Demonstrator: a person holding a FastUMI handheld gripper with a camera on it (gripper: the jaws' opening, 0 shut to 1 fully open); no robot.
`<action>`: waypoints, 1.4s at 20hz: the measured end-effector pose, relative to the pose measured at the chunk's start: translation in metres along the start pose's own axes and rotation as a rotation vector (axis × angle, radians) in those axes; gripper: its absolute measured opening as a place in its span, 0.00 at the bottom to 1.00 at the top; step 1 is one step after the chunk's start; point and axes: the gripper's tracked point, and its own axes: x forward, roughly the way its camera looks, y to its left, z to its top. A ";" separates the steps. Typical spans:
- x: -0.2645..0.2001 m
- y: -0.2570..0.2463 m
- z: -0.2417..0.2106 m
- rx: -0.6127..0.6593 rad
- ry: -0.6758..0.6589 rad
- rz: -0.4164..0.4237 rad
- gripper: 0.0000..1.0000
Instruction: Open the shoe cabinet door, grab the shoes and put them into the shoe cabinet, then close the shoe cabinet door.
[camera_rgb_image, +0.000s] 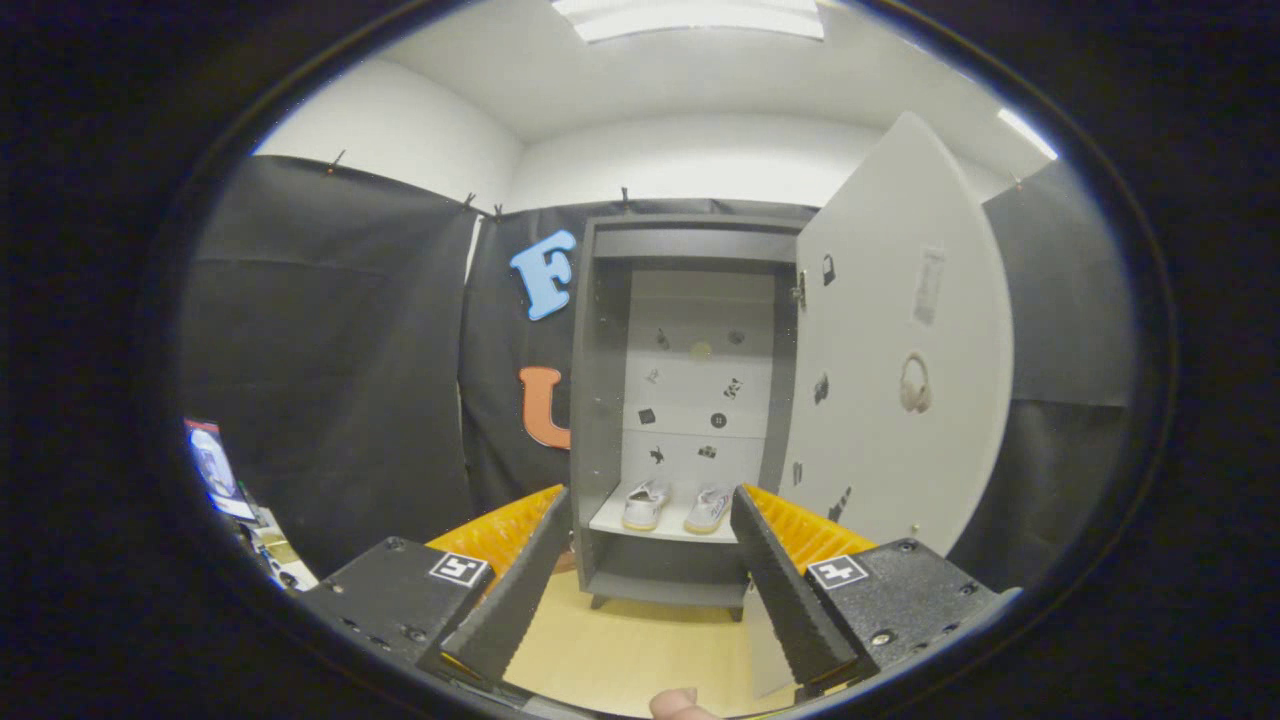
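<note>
A tall grey shoe cabinet (596, 400) stands ahead of me against the booth wall, its white door (900, 340) swung wide open to the right. Two white shoes (677, 508) sit side by side on the cabinet's lower shelf (662, 528), toes toward me. My gripper (650, 560) is open, held well back from the cabinet, with nothing between its fingers. The shoes appear in the gap between the fingertips, far beyond them.
Light wooden floor (630, 650) stretches between me and the cabinet. A screen and some clutter (225, 480) lie at the left. Small stickers dot the cabinet's back panel and the door's inner face. A fingertip (682, 704) shows just below the gripper.
</note>
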 end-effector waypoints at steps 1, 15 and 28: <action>-0.017 -0.002 0.003 -0.015 -0.011 0.010 1.00; -0.147 -0.171 -0.013 -0.109 -0.050 -0.147 1.00; -0.057 -0.348 -0.055 -0.002 0.074 -0.317 1.00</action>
